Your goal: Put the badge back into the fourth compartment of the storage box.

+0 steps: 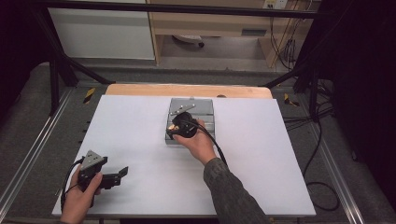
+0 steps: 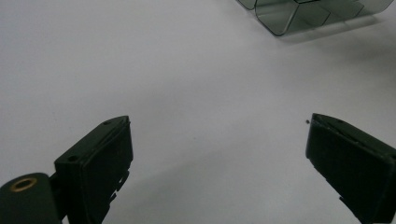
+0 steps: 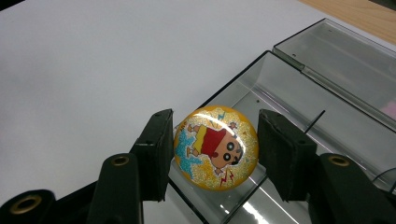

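A white sheet covers the desk (image 1: 140, 140), with a strip of bare wood along its far edge and a dark metal frame around it. Near the middle of the far half sits a clear smoked-plastic organiser box (image 1: 205, 114) with several compartments. The right gripper (image 3: 212, 154) is over the box's near end, its two black jaws pressed against the sides of a round yellow glitter badge (image 3: 215, 148) printed with a cartoon boy in a red shirt; the badge sits just above the rim of an open compartment. The left gripper (image 2: 219, 154) rests low at the near left corner of the desk, well apart from the box, its jaws spread wide with nothing but white sheet between them.
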